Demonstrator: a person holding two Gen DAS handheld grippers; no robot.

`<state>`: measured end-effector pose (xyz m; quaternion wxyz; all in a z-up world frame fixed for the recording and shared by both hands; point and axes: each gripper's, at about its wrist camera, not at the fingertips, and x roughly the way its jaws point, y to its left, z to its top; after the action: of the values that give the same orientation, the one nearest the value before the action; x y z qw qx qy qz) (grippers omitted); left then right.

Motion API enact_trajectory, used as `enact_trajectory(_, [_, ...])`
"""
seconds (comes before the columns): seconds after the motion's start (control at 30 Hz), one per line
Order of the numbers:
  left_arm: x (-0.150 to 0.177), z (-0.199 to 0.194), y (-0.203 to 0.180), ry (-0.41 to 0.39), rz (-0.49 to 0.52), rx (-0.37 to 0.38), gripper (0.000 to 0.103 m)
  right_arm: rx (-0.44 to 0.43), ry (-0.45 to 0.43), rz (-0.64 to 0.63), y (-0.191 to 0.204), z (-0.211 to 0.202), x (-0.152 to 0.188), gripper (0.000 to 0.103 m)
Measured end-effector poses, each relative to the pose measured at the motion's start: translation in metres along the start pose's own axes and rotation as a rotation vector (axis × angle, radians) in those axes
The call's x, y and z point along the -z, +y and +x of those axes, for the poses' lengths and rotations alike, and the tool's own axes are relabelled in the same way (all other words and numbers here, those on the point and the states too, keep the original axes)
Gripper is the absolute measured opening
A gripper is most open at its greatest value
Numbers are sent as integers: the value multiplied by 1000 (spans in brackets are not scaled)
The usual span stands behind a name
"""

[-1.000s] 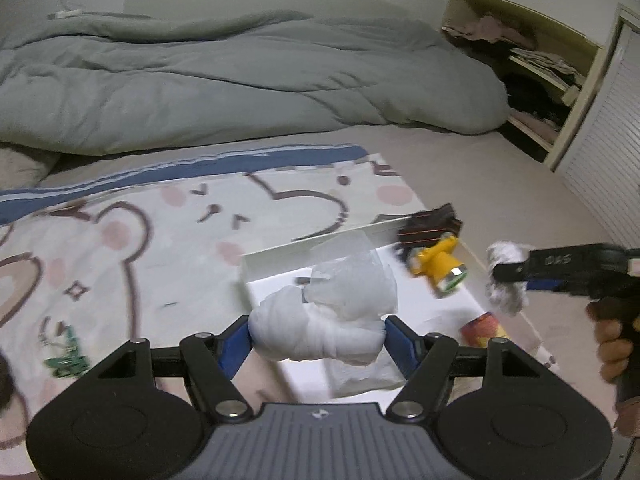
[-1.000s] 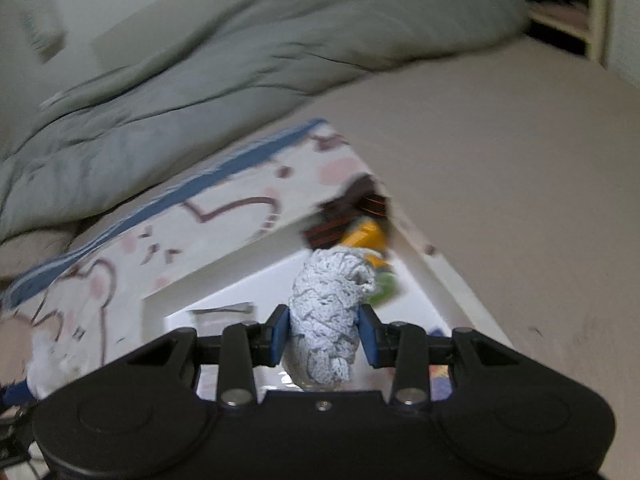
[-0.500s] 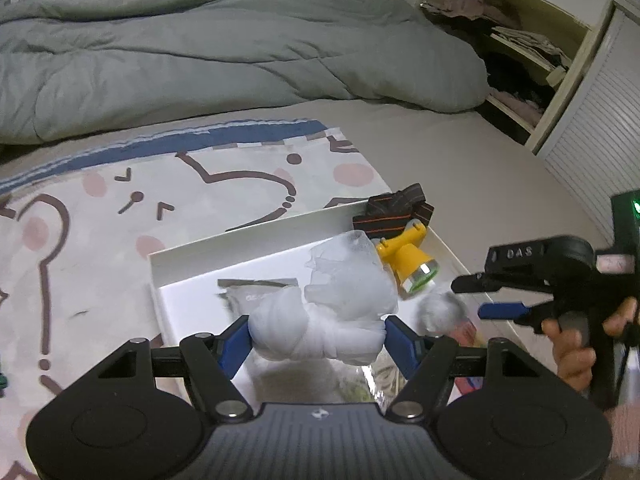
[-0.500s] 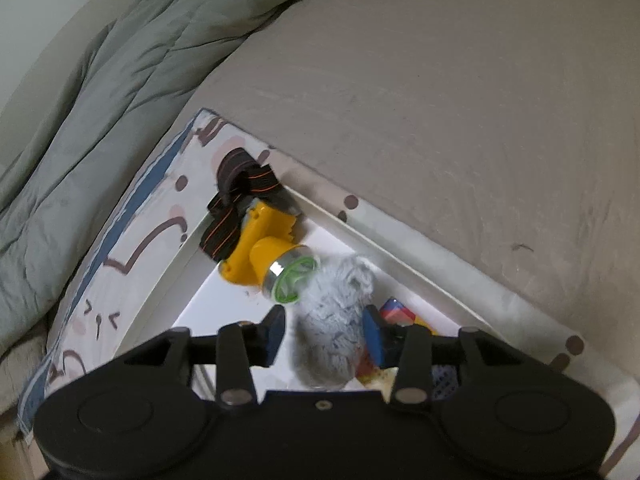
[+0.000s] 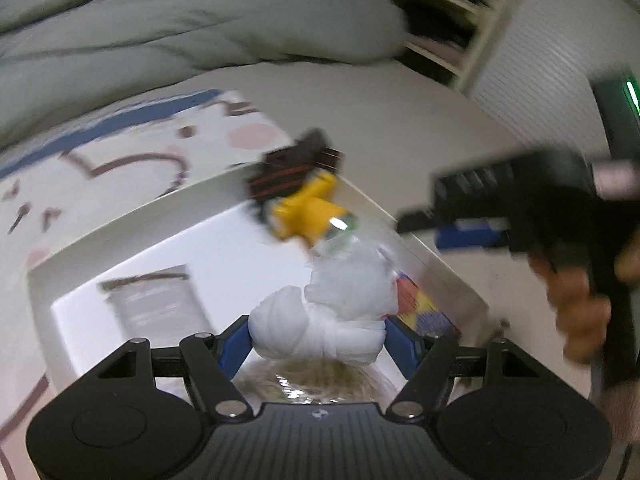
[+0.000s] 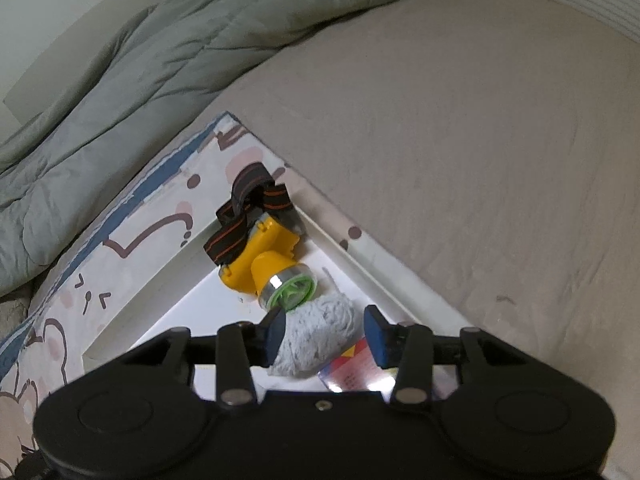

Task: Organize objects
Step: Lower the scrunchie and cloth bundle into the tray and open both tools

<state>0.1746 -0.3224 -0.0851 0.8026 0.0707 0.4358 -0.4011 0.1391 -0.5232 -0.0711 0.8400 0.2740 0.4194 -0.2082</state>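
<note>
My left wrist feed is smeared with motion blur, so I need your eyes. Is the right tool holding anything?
Observer: No. The right tool is open; a grey rag lies in the white box between its fingers.
Operator: Which way does the headlamp's lens face?
Observer: The yellow headlamp points its green-rimmed lens at the rag, right beside it.
Operator: And its strap?
Observer: The strap drapes over the box's far corner.

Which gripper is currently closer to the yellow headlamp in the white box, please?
Right. The right gripper hangs open just below the yellow headlamp, its fingers flanking the grey cloth wad. The left gripper, shut on a white bundle, sits farther back.
</note>
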Motion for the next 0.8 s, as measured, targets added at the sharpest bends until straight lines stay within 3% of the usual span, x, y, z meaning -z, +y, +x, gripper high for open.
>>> enact_trajectory(0.27, [6,15,-39,40,210,73,72,-5,-23,-46,-5,-12,-2,45])
enact_trajectory(0.33, [6,16,-45,42,237,62,81,-5,-22,-49,-7,-13,-2,45])
enact_trajectory(0.37, [7,17,-47,38,251,26,92,-4,-17,-51,-8,-12,-2,45])
enact_trajectory(0.43, [9,18,-47,27,272,-11,94,4,-9,-59,-7,-12,0,45])
enact_trajectory(0.8, [9,0,-24,40,164,-77,93,1,29,-207,7,-17,12,45])
